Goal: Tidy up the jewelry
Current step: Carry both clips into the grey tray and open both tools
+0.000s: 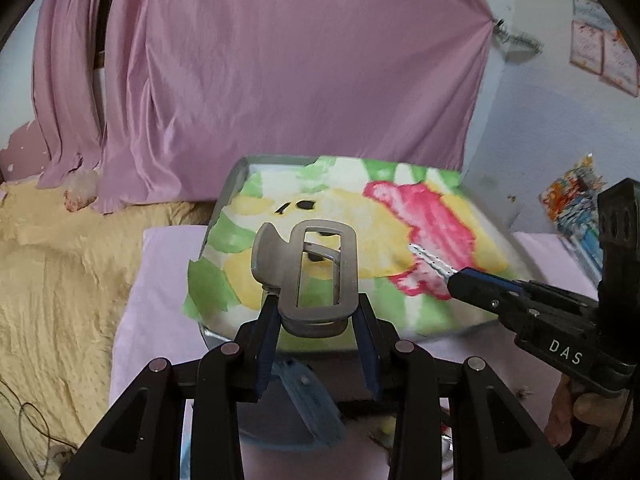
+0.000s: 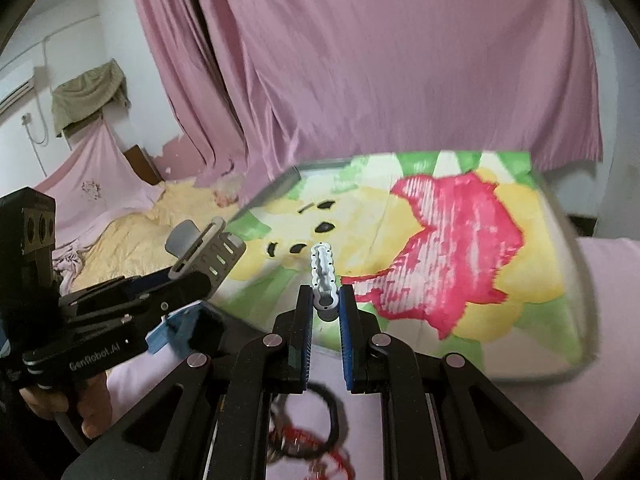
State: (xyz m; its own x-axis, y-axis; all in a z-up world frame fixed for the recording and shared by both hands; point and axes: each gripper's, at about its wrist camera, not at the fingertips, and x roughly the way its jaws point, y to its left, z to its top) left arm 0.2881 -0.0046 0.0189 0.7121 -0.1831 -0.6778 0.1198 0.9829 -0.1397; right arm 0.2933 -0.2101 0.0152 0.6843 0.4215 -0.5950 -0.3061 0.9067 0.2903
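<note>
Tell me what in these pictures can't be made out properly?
- Red and black loops, right view: blurred, partly behind the right tongs; type unclear.
- Blue item, left view: blurred, half hidden under the left tongs.
- Tray: far edge smeared; its contents covered by the painted sheet.
- Wall pictures, left view: too small and blurred.

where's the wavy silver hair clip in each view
Left wrist: the wavy silver hair clip is right of centre, held in the right gripper.
Right wrist: bottom centre, between that gripper's fingers.
Shared landmark: the red flower on the painted tray.
</note>
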